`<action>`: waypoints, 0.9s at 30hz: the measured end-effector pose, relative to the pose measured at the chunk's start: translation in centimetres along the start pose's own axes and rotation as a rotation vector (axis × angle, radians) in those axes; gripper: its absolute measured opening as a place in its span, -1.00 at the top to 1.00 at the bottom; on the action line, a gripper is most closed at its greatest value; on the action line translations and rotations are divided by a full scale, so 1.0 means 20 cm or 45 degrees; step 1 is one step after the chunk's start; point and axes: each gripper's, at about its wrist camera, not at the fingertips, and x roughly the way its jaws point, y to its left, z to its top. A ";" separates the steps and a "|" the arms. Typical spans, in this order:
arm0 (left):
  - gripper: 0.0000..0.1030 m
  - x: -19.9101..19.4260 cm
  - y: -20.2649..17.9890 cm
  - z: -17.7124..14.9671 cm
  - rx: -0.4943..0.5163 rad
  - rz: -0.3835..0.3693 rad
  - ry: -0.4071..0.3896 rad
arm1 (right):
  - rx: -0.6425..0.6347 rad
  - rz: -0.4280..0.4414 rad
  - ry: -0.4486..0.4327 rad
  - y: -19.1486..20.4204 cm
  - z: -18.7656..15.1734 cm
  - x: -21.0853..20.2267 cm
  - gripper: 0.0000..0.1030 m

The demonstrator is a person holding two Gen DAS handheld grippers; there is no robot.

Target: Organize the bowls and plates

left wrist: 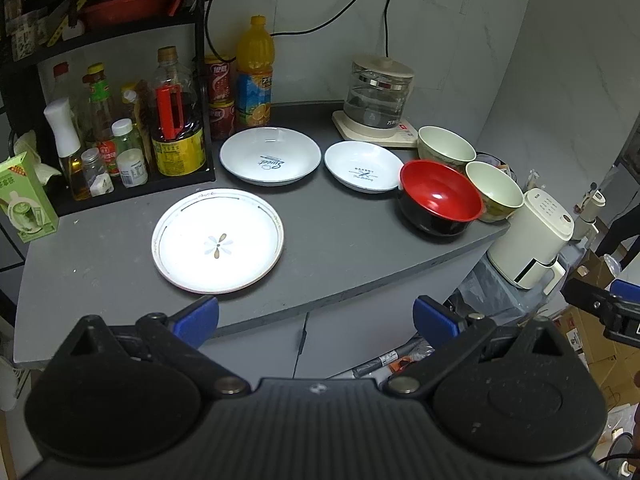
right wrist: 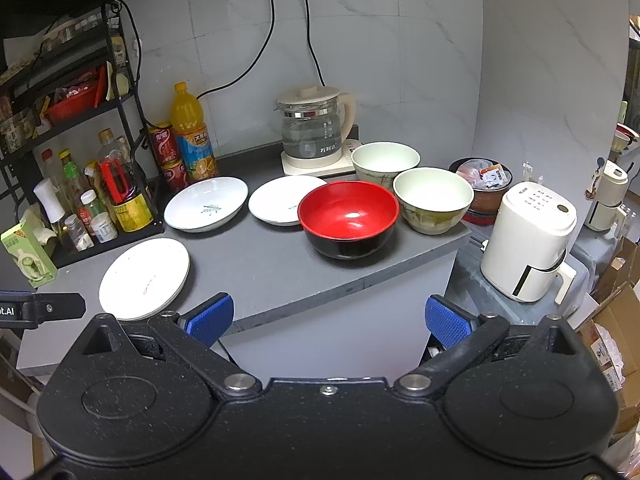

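Note:
On the grey counter [left wrist: 340, 240] lie a flat flower-pattern plate [left wrist: 217, 241] at the front left, and two white deep plates behind it, a larger one [left wrist: 270, 155] and a smaller one [left wrist: 363, 166]. To the right stand a red-and-black bowl [left wrist: 440, 197] and two cream bowls [left wrist: 446, 146] [left wrist: 495, 190]. The same dishes show in the right wrist view: flat plate [right wrist: 145, 278], deep plates [right wrist: 206, 203] [right wrist: 285, 199], red bowl [right wrist: 349, 218], cream bowls [right wrist: 386, 161] [right wrist: 434, 198]. My left gripper [left wrist: 316, 318] and right gripper [right wrist: 329, 316] are open, empty, and held off the counter's front edge.
A black rack with sauce bottles [left wrist: 120, 136] stands at the left, with cans and an orange drink bottle [left wrist: 254, 74] beside it. A glass kettle [left wrist: 378, 98] sits at the back. A white appliance [right wrist: 530, 240] stands off the counter's right end, with cardboard boxes [right wrist: 612, 320] beyond it.

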 end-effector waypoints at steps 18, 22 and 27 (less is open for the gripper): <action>-0.99 0.19 -0.16 0.12 0.056 -0.081 0.055 | 0.068 -0.089 0.045 -0.13 0.06 0.12 -1.00; -0.99 0.27 -0.22 0.18 0.117 -0.113 0.045 | 0.095 -0.098 0.053 -0.17 0.10 0.19 -1.00; -0.99 0.43 -0.27 0.30 0.155 -0.163 0.065 | 0.154 -0.125 0.061 -0.22 0.15 0.27 -1.00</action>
